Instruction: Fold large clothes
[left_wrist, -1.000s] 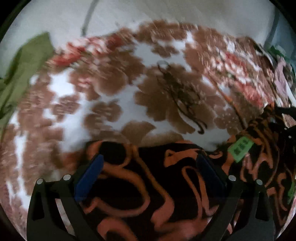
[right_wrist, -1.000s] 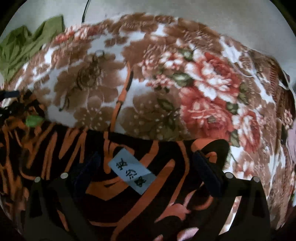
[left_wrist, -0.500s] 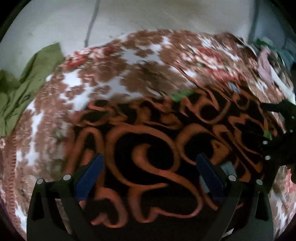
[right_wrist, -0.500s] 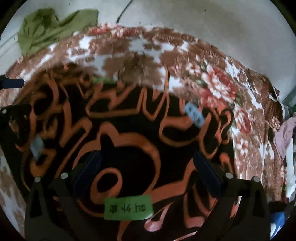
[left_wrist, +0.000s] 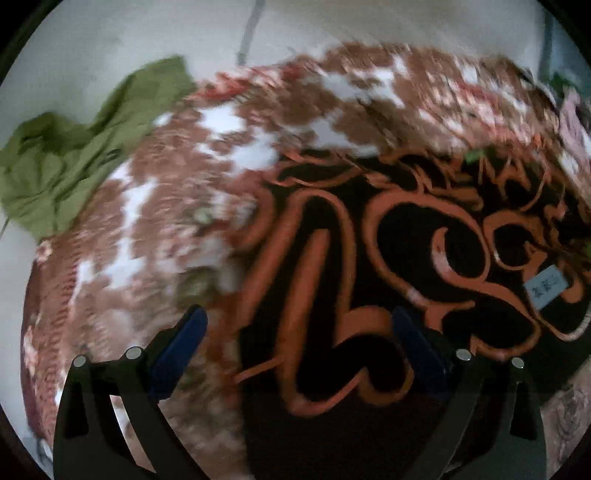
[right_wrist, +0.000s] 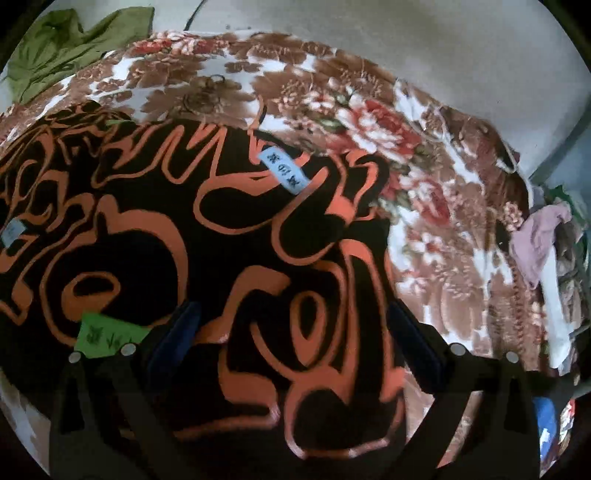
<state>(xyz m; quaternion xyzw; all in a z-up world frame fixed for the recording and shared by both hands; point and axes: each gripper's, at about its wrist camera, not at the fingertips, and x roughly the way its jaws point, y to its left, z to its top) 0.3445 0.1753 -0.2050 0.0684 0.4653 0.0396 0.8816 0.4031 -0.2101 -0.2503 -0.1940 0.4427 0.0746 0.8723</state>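
Left claw (left_wrist: 299, 343) fingers spread wide; right claw (right_wrist: 295, 336) likewise spread, pointing forward.

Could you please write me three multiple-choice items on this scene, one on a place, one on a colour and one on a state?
1. Where does the green cloth lie?
A. at the far left edge of the floral blanket
B. on top of the black garment
C. between the right gripper's fingers

2. What colour is the pattern on the black garment?
A. white
B. orange
C. blue

3. How do the jaws of the right gripper stand?
A. shut on the garment
B. shut on a label
C. open, over the garment

Key: 1 A, since the cloth sits far left beyond the blanket. 2 B, since orange swirls cover the black fabric. 3 C, since the blue pads stand wide apart.
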